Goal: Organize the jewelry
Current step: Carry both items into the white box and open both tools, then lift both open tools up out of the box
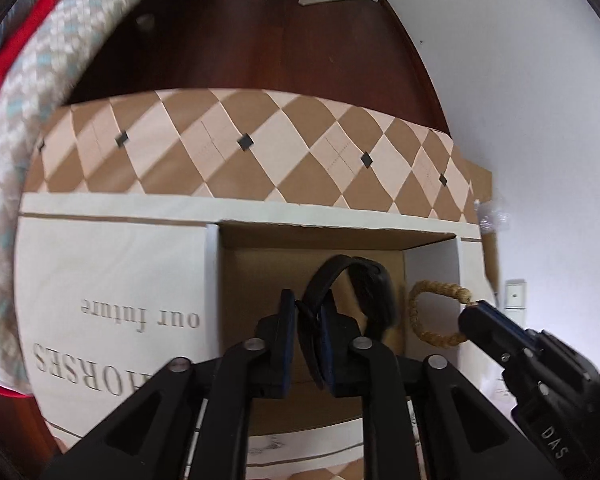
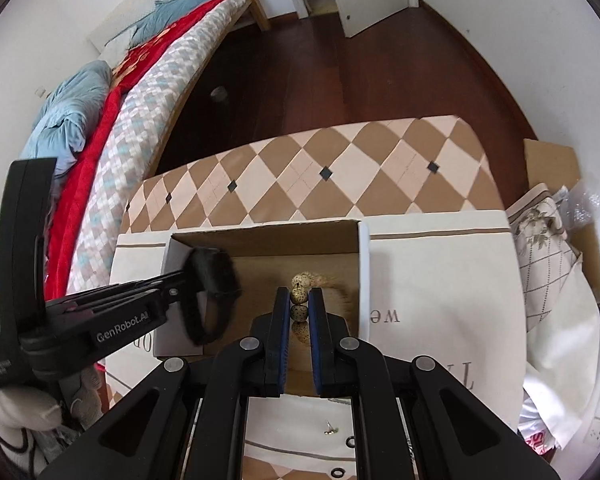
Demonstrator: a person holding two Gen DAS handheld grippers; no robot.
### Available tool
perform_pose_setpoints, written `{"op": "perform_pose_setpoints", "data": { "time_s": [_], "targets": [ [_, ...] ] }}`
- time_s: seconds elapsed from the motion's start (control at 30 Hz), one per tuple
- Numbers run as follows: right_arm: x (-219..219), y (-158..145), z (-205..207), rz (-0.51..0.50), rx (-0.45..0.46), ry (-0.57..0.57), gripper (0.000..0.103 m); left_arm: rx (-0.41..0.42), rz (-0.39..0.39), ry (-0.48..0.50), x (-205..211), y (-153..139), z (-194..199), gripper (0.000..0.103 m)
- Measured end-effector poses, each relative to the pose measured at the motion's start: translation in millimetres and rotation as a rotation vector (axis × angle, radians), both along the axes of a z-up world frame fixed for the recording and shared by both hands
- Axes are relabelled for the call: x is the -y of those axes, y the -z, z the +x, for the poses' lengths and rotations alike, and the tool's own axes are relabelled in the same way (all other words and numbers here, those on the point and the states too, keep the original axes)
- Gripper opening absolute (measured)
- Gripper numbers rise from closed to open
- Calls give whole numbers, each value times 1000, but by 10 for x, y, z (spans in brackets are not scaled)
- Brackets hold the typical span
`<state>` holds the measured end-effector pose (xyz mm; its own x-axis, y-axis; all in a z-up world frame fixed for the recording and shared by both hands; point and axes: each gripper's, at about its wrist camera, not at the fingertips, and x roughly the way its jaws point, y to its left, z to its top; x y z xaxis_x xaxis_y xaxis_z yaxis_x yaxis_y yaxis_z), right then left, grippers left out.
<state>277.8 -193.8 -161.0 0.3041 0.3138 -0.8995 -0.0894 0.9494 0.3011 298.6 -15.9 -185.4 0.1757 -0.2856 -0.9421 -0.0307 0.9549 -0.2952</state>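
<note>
A: Left wrist view, item one: left tongs point(image 1: 308, 320) closed on the strap of a black wristband point(image 1: 360, 284), held over the open cardboard box point(image 1: 340, 236). Soft, light, floppy; take it by the strap.

B: Item two: right tongs point(image 2: 299, 304) pinched on a beaded bracelet point(image 2: 300, 294), also above the box. Hard beads, loose cord, likely slippery. Box walls close at both sides; open room overhead. Small rings point(image 2: 337, 471) lie on the desk nearer the camera.

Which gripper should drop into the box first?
Either, but left looks slightly better placed: the left gripper holds the black watch band over the cardboard box middle. The right gripper holds the beaded bracelet nearer the box's wall.
</note>
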Motion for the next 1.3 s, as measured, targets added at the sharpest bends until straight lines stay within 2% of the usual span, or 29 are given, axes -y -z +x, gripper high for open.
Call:
{"op": "perform_pose_setpoints", "data": {
  "time_s": [0.03,0.17,0.23,0.27,0.3,0.33,0.37,0.43,0.5,0.53,0.57,0.63,0.67,0.8,1.0,1.3],
  "targets": [
    [-3,-6,7,12,-1,-7,9,-5,-7,-4,-2,3,10,20],
    [-27,-23,44,59,-28,-33,10,21,3,2,12,-68,6,20],
    [-24,-30,46,52,-36,-30,11,56,54,21,42,-142,-7,32],
    [-23,-29,42,34,-38,-28,15,79,80,26,46,-188,-17,38],
    [-18,-36,42,18,-37,-23,21,101,109,28,42,-226,-27,53],
    [-6,-48,31,7,-35,-15,40,123,134,25,24,-260,-27,63],
    [5,-59,16,2,-32,-9,53,160,176,15,11,-327,-61,67],
    [25,-94,-13,-31,-16,3,56,201,233,-9,-46,-399,-78,82],
    [20,-132,-63,-96,5,7,58,239,293,-36,-109,-463,-137,92],
    [22,-144,-97,-131,14,14,64,254,312,-46,-152,-484,-164,99],
    [24,-143,-129,-160,20,20,77,262,329,-54,-177,-490,-198,102],
    [9,-126,-198,-243,32,35,95,273,356,-74,-234,-491,-286,102],
    [-7,-114,-237,-276,39,39,99,279,371,-80,-246,-484,-331,102],
    [-43,2,-374,-320,34,44,102,289,411,-84,-265,-424,-517,102],
    [-120,54,-530,-338,53,41,103,286,422,-95,-320,-365,-743,102],
    [-146,-136,-795,-330,100,57,103,334,429,-100,-277,-582,-1135,102]
  ]
}}
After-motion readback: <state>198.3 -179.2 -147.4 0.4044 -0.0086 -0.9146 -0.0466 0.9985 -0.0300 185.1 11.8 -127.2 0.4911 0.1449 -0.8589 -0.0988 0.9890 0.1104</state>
